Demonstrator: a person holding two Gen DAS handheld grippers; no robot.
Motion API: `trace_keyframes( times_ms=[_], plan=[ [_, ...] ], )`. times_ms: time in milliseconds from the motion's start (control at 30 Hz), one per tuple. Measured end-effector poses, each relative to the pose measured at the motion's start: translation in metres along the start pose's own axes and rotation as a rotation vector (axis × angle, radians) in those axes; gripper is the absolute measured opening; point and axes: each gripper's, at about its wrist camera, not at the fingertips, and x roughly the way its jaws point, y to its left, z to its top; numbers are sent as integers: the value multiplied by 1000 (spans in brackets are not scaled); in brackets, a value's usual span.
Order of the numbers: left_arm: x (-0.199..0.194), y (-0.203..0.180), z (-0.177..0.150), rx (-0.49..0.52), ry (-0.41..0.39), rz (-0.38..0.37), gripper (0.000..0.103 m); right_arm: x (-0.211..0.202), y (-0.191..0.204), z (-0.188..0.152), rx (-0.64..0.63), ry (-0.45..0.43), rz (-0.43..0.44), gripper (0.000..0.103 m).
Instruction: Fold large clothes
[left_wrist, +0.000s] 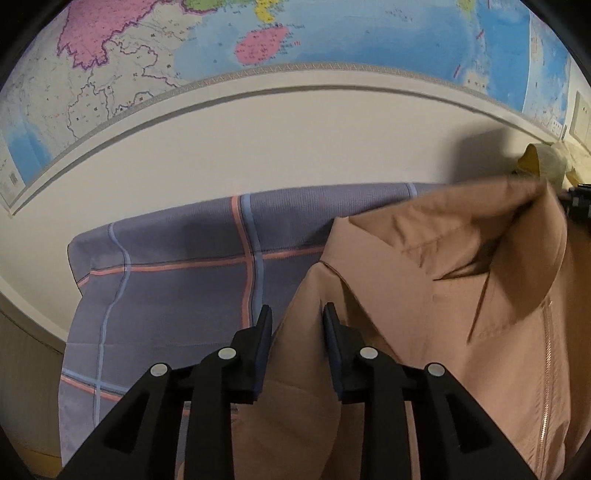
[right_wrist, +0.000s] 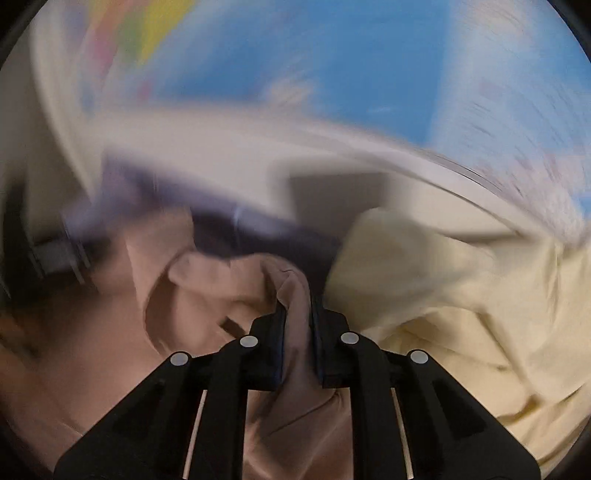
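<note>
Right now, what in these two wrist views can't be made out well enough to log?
- Right wrist view: motion blur smears the map, the purple cloth and the pale yellow garment; no detail is readable.
- Left wrist view: the tan jacket runs past the bottom and right edges; its sleeves and hem are unseen.
- Left gripper: whether the fingers pinch the jacket is unclear.
- Left wrist view: map labels too small.

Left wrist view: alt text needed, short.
The left hand-held gripper straddles the shoulder edge of a tan collared jacket with fingers apart. The jacket lies over a purple plaid sheet, with a wall map above.
</note>
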Motion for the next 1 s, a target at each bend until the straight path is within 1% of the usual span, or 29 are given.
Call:
trace_keyframes(
  times_ms=[33, 67, 100, 133, 167, 200, 233, 300, 333, 367, 400, 467, 500, 533, 567, 600, 633, 667, 700, 733, 767, 800, 833, 867, 900, 967, 1000],
  plan=[
    [1, 0, 0, -3, 4, 4, 34, 5, -5, 0, 43, 1, 5, 13],
    [4, 0, 0, -5, 16, 9, 38, 19, -8, -1, 60, 37, -26, 14],
    [9, -1, 0, -3, 34, 12, 38, 35, -5, -4, 36, 86, -88, 18],
    [10, -3, -1, 4, 37, 9, 39, 43, -2, -7, 29, 102, -119, 25],
    [9, -5, -2, 14, 34, 8, 44, 47, 1, -9, 26, 93, -124, 26],
    [7, -7, -3, 31, 25, 6, 48, 45, 4, -8, 28, 65, -114, 30],
    [5, -9, -3, 40, 20, 0, 54, 41, 5, -7, 43, 44, -108, 34],
    [1, -10, -3, 53, 9, -8, 57, 25, 5, -8, 86, -12, -56, 43],
    [-2, -11, -3, 57, 3, -11, 58, 8, 10, -9, 97, -75, -29, 48],
    [-5, -11, -1, 60, -4, -23, 61, -1, 14, -10, 95, -98, 3, 51],
    [-7, -10, 1, 56, -11, -36, 62, -9, 25, -11, 79, -112, 84, 54],
    [-9, -16, 7, 52, -15, -53, 64, -5, 47, -10, 33, -89, 168, 54],
    [-6, -18, 10, 55, -12, -54, 64, 4, 57, -8, 16, -64, 176, 54],
    [-4, -22, 13, 53, -3, -57, 64, 12, 63, -5, 9, -41, 180, 50],
    [-1, -26, 16, 48, 8, -65, 64, 29, 67, 1, 5, -6, 192, 44],
    [5, -27, 17, 34, 27, -79, 64, 36, 62, 1, 24, 9, 198, 26],
    [9, -27, 17, 24, 40, -84, 63, 49, 49, 5, 95, 41, 226, 15],
    [10, -27, 17, 21, 43, -82, 61, 58, 37, 7, 157, 56, 272, 8],
    [12, -25, 15, 21, 41, -81, 61, 59, 21, 6, 225, 38, 306, 2],
    [12, -24, 13, 25, 38, -85, 61, 59, 13, 9, 275, 17, 331, 2],
    [12, -22, 11, 29, 38, -88, 61, 57, -3, 10, 370, -17, 419, 2],
    [10, -21, 8, 37, 33, -90, 61, 54, -14, 7, 431, -49, 492, 2],
    [9, -20, 7, 42, 29, -90, 61, 50, -32, 6, 502, -89, 568, 2],
    [7, -18, 6, 45, 20, -92, 61, 52, -39, 4, 537, -94, 609, 2],
    [1, -18, 6, 43, -5, -111, 61, 61, -41, 2, 550, -59, 640, 2],
    [-12, -20, 7, 40, -44, -154, 61, 75, -39, -3, 540, -6, 616, 2],
    [-22, -25, 9, 53, -83, -192, 61, 74, -39, -6, 532, -4, 610, 2]
  ],
)
